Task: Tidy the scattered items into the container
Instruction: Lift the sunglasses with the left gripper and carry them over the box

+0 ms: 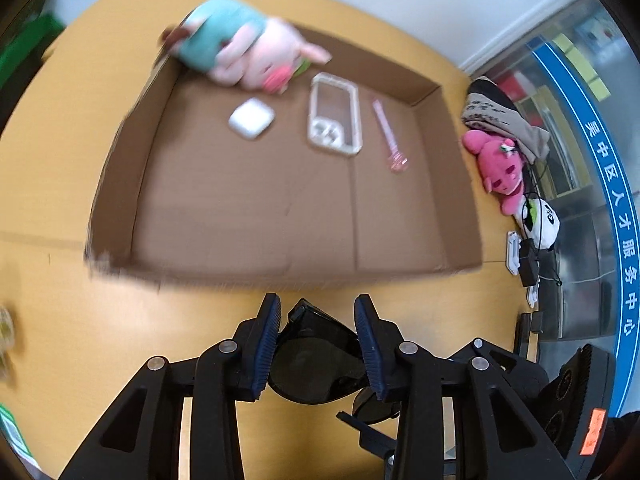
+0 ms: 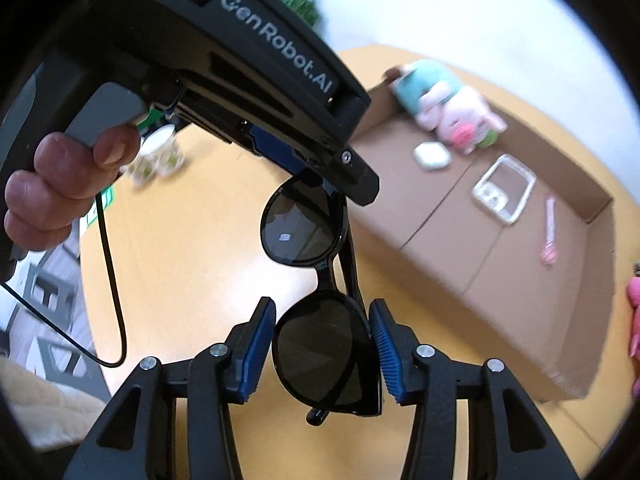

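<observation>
A pair of black sunglasses [image 2: 300, 224] hangs in the air over the yellow table, held by both grippers. My right gripper [image 2: 322, 306] is shut on the nearer lens, its blue pads against the frame's two sides. My left gripper [image 2: 316, 172] comes in from the upper left and is shut on the other lens. In the left wrist view the sunglasses [image 1: 316, 360] sit between the pads of the left gripper [image 1: 318, 308]. Beyond them lies the shallow cardboard box [image 1: 260, 208], which holds a teal and pink plush toy [image 1: 240, 48], a white earbud case [image 1: 251, 117], a clear phone case [image 1: 334, 118] and a pink pen [image 1: 390, 136].
A pink plush [image 1: 500, 164], a panda plush [image 1: 540, 220] and a dark bag [image 1: 496, 116] lie on the table to the right of the box, with cables beside them. A paper cup [image 2: 158, 152] stands at the table's left. A person's hand [image 2: 60, 184] grips the left gripper's handle.
</observation>
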Motion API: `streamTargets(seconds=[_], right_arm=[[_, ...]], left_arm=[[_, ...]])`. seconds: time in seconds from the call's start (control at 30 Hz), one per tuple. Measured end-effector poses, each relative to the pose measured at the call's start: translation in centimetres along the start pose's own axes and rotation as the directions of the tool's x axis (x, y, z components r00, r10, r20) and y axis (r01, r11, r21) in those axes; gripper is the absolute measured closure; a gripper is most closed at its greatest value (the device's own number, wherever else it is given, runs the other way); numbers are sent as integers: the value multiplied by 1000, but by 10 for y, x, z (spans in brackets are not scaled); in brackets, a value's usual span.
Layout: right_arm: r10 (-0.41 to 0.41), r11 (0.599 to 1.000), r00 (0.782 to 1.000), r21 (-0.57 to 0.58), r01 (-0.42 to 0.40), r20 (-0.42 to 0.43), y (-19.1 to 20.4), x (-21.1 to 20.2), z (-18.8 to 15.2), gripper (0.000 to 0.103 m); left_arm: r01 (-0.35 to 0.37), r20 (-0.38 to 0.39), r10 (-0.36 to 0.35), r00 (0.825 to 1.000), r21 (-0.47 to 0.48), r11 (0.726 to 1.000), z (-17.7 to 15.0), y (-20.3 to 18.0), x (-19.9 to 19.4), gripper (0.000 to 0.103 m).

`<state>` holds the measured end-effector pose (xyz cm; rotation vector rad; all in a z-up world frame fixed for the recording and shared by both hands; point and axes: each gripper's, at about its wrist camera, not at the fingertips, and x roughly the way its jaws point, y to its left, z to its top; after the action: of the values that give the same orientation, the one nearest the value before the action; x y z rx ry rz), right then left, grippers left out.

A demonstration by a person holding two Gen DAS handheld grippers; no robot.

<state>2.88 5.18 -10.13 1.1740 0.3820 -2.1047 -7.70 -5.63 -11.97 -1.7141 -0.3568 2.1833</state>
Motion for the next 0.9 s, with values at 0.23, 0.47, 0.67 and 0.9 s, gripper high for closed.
streamTargets(seconds=[0.23, 0.47, 0.67, 0.9], right_arm=[[-43, 998, 999, 44, 44, -17, -55, 24, 41, 75], [15, 992, 1000, 125, -14, -12, -89, 50, 69, 76], [75, 979, 997, 190, -70, -17, -105, 72, 94, 77], [221, 941, 973, 276, -194, -70, -131, 131, 130, 77]], left_arm=[[14, 1, -14, 1000, 82, 997, 59, -14, 12, 73], [-14, -10, 16, 1000, 107, 994, 91, -6, 25, 73], [-22, -22, 24, 999, 72, 997, 119, 23, 33, 73], [-43, -52, 43, 998, 1, 999, 153, 69, 52, 73]])
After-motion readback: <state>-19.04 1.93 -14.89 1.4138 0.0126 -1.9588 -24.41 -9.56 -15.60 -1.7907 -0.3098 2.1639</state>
